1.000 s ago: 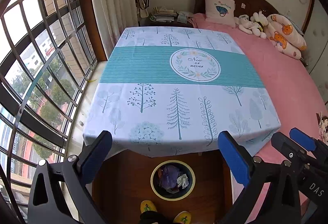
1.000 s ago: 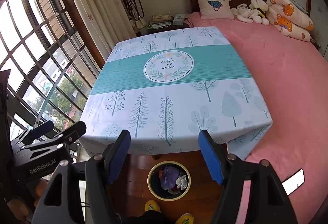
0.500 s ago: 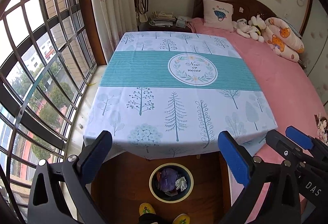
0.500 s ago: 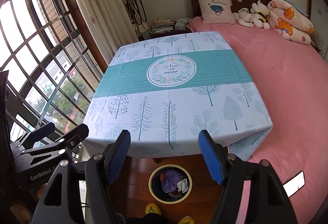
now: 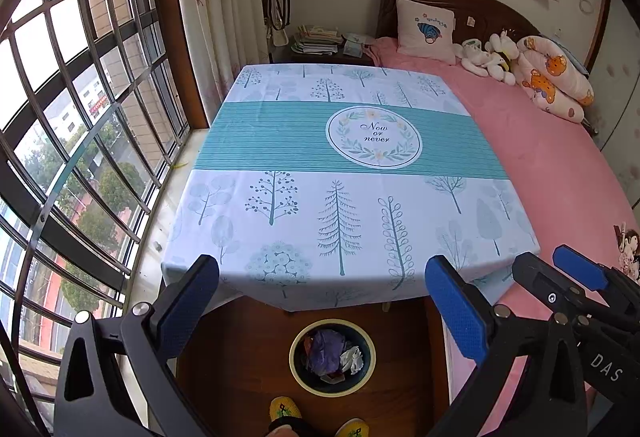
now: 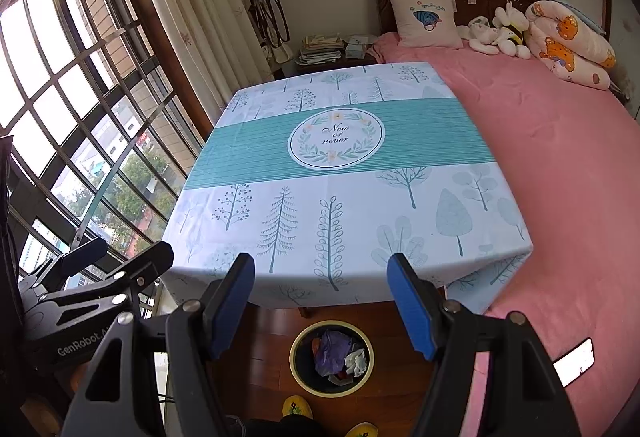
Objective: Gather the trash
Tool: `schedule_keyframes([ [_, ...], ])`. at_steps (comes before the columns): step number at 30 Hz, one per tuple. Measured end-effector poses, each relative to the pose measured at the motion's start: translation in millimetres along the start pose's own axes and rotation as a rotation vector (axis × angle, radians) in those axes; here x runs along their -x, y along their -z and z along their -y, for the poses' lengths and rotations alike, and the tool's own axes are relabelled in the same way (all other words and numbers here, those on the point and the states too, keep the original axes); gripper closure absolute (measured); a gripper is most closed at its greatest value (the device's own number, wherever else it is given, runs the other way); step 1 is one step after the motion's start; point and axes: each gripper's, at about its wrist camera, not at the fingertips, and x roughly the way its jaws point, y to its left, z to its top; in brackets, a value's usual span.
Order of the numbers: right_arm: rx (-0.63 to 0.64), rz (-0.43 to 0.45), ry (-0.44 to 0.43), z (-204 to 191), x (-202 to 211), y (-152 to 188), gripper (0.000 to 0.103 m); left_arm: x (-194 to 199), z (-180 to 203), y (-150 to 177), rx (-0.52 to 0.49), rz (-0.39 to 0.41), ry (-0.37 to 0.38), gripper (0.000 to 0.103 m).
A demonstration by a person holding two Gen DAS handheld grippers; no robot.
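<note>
The trash (image 5: 334, 353) already sits in the bin (image 5: 296, 365) on the wooden floor (image 5: 248, 353), low in the middle of both frames, just in front of the near edge of the tabletop (image 5: 344, 173): a purple crumpled piece, a white wad and some darker scraps beneath. The tabletop itself, under a tree-printed cloth with a teal band, shows no loose litter (so collecting looks finished, or nearly).

The left gripper (image 5: 322, 297) hangs above the bin with jaws spread wide and nothing between them. The right gripper (image 6: 320, 295) is likewise wide apart and empty; each appears at the edge of the other's view.

Risks from here: a gripper lowered toward the bin could catch the hanging hem of the cloth and drag it, since the hem falls close to the bin's far rim. A loosely pinched wad could also slip out and land on the floor beside the yellow slippers (image 6: 298, 407) at the bottom edge.

Hidden: the floor under the tabletop, the bin's lower contents, and whatever lies on the pink bed (image 5: 560, 165) past the right frame edge. The white flat object (image 6: 574, 361) at lower right in the right view is too unclear to name.
</note>
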Motion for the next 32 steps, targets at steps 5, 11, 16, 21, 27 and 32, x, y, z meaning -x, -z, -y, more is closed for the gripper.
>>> schedule_keyframes([
  [5,-0.002,-0.002,-0.001,0,-1,1,0.034,2,0,1,0.000,-0.004,0.001,0.001],
  [11,-0.003,-0.002,-0.004,0,-1,1,0.034,1,2,2,0.002,-0.005,-0.004,0.001],
  [16,-0.004,-0.004,-0.007,0,0,2,0.034,2,3,3,0.003,-0.006,-0.003,0.001],
  [21,-0.005,-0.004,-0.007,0,0,2,0.034,1,3,2,0.002,-0.005,-0.004,0.001],
  [27,-0.006,-0.005,-0.013,-2,2,6,0.034,2,5,8,-0.006,-0.010,-0.005,0.001],
  [32,-0.006,-0.007,-0.016,-3,3,9,0.034,3,6,13,-0.010,-0.016,-0.005,0.001],
])
